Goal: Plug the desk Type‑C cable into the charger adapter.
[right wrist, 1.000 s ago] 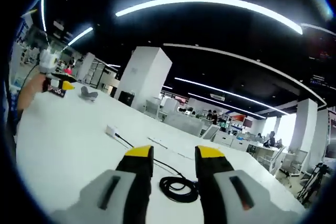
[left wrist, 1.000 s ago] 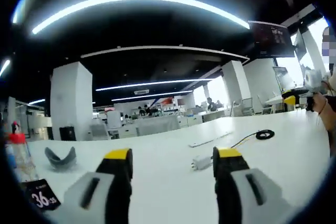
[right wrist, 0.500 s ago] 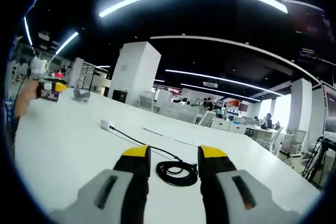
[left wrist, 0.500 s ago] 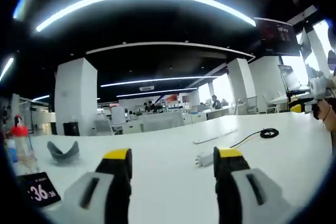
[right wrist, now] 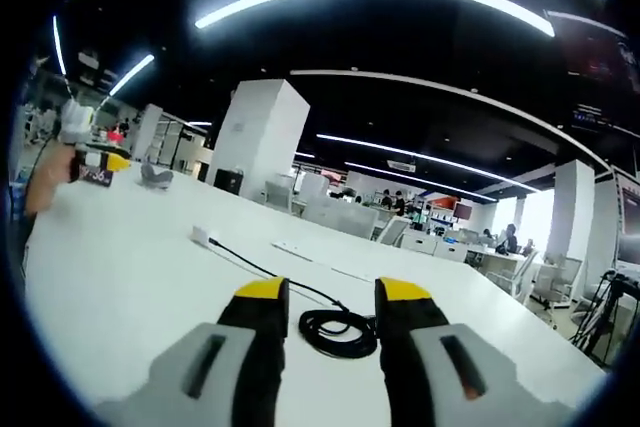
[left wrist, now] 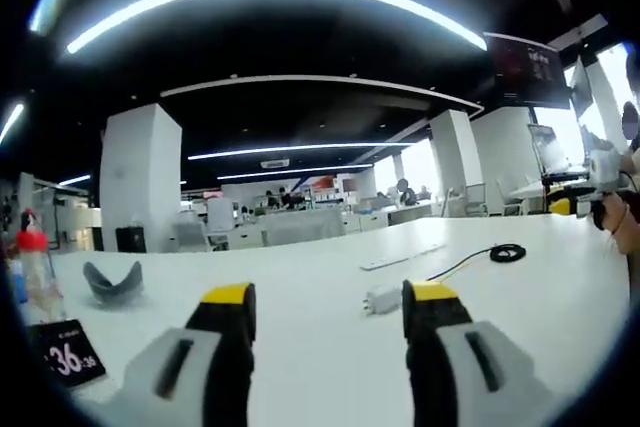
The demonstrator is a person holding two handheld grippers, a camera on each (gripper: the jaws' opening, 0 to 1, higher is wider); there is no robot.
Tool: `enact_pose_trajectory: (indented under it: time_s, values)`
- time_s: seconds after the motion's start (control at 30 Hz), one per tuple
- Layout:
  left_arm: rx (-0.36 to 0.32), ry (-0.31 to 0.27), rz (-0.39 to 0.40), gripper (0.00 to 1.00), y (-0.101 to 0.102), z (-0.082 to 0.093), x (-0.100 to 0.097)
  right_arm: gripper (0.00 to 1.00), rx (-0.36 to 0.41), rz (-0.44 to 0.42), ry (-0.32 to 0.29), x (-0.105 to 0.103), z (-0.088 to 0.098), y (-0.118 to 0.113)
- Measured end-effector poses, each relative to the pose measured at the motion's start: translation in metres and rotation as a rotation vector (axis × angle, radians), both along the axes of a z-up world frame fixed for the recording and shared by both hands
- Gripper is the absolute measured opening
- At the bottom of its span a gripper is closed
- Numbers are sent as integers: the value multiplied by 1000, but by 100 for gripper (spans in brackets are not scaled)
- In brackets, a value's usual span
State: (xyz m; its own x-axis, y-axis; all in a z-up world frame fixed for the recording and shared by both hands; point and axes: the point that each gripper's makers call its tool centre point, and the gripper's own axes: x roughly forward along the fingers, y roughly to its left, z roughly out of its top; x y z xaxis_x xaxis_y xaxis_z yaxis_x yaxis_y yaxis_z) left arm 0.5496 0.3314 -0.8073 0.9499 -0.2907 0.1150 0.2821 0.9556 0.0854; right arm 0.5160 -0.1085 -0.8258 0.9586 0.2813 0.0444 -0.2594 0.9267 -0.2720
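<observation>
Both tools, left (left wrist: 323, 309) and right (right wrist: 326, 303), hover spread and empty above the white worktop (right wrist: 120, 277); coiled black cable (right wrist: 338, 330) lies between the right jaws.

My left gripper (left wrist: 325, 309) and right gripper (right wrist: 330, 307) are grey with yellow tips. At one o'clock on the white desk (left wrist: 300, 277) lies a white charger adapter (left wrist: 383, 298); its black cable (right wrist: 335, 329) coils at twelve. A red-capped bottle (left wrist: 32, 272) stands at nine.
</observation>
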Motion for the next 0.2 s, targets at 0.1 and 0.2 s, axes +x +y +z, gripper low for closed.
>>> enact_pose_trajectory:
  time_s: [0.1,0.2]
  values:
    - [0,0,2,60,1,0,0,35,2,-5,-3,0,0,-1]
    - [1,2,4,60,1,-1,1,35,4,-4,-4,0,1,-1]
